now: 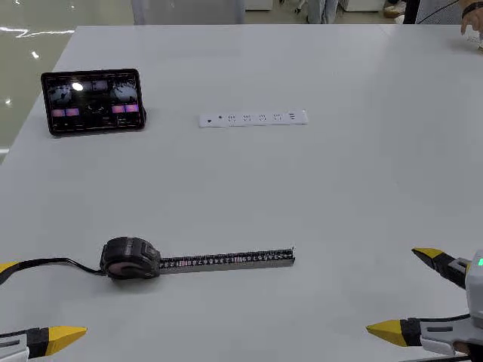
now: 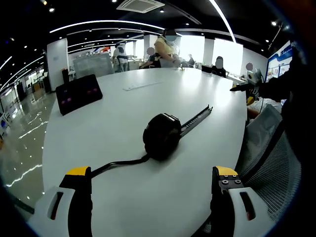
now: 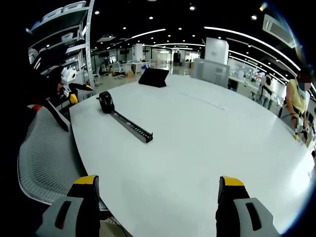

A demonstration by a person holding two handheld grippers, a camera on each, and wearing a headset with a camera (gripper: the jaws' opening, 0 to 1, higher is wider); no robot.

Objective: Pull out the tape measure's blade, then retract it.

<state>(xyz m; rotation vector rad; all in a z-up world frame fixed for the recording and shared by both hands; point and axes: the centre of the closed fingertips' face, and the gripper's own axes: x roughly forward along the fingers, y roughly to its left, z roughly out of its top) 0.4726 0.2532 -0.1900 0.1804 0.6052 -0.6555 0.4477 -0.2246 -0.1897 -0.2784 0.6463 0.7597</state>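
A black tape measure (image 1: pixel 130 259) lies near the table's front left, its blade (image 1: pixel 226 260) drawn out to the right and resting flat; a black wrist strap (image 1: pixel 41 264) trails left from the case. My left gripper (image 1: pixel 30 305) hangs open at the front left corner, a short way from the tape measure (image 2: pixel 161 135), its yellow-tipped fingers (image 2: pixel 79 173) wide apart. My right gripper (image 1: pixel 411 290) stands open at the front right, well clear of the blade's end hook (image 3: pixel 147 138). The case (image 3: pixel 105 101) lies far off in the right gripper view.
A dark tablet (image 1: pixel 93 101) leans upright at the back left. A white power strip (image 1: pixel 253 118) lies at the table's middle back. A grey mesh chair (image 3: pixel 42 158) sits at the near table edge. People stand beyond the far side (image 2: pixel 168 49).
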